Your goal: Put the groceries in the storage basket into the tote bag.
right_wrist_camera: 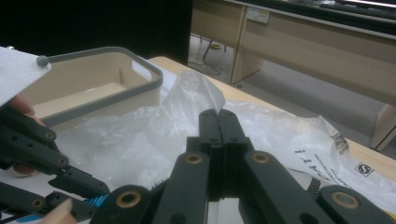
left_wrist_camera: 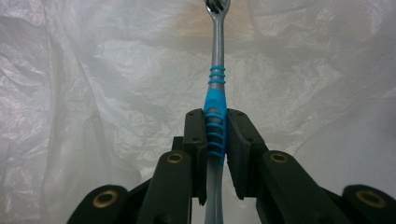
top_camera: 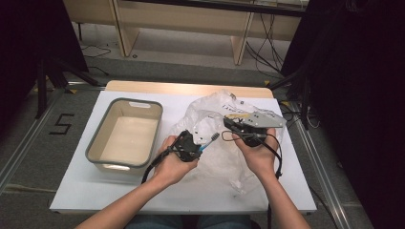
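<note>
Left gripper view is showing the left gripper (left_wrist_camera: pixel 217 140) clamping the toothbrush (left_wrist_camera: pixel 215 100), its head reaching frame top. Right gripper (right_wrist_camera: pixel 218 114) is pinching the plastic bag (right_wrist_camera: pixel 140 135) at frame centre; the bin (right_wrist_camera: pixel 100 79) is sitting upper left.

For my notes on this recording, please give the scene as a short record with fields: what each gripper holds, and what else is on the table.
left gripper: shut on the toothbrush, gripped at its blue handle, bristle end pointing away toward the bag
right gripper: shut on the plastic bag, pinching an edge and holding it up
bin: beige with grey rim, inside looks bare, left of the bag
table: white top
</note>
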Available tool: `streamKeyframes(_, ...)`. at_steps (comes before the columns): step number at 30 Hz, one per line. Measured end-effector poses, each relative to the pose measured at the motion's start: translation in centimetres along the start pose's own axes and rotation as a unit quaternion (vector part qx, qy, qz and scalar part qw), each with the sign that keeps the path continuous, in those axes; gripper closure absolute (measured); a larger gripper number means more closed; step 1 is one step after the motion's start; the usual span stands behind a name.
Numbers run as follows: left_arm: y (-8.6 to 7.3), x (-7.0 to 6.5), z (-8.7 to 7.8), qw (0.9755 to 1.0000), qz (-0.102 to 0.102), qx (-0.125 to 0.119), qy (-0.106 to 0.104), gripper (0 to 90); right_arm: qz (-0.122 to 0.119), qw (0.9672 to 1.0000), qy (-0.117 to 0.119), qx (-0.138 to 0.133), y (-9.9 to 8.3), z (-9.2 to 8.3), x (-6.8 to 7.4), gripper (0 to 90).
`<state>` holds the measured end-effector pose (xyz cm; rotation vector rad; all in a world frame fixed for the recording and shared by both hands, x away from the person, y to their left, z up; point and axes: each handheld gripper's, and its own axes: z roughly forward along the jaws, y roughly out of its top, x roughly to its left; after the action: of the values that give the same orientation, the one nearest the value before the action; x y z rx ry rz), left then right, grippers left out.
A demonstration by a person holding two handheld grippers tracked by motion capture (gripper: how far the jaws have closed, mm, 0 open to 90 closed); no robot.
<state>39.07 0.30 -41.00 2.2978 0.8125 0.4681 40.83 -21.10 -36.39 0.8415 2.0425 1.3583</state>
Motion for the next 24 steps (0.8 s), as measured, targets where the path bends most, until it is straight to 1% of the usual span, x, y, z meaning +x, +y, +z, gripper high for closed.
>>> streamKeyframes(7,0.1,0.1,0.6,1.0000,-0.003,0.006,0.006,78.4,-0.003,1.0000,0.002,0.001,0.0,0.1,0.2,90.0)
streamKeyframes(11,0.2,0.0,1.1,0.9999,0.000,0.006,0.009,78.4,-0.003,1.0000,0.002,0.002,0.0,0.1,0.2,90.0)
streamKeyframes(13,0.3,-0.1,1.4,0.9999,0.006,0.005,0.012,78.4,-0.004,1.0000,0.003,0.002,0.0,0.1,0.2,90.0)
streamKeyframes(16,0.5,-0.3,1.9,0.9999,0.011,-0.003,0.012,78.3,-0.005,1.0000,0.005,0.006,-0.1,0.2,0.3,90.0)
streamKeyframes(20,0.7,-0.6,2.5,0.9996,0.019,-0.015,0.014,78.3,-0.005,1.0000,0.005,0.003,-0.1,0.3,0.4,90.0)
streamKeyframes(24,0.8,-0.6,3.0,0.9993,0.028,-0.019,0.018,78.3,-0.005,1.0000,0.005,0.004,-0.1,0.3,0.4,90.0)
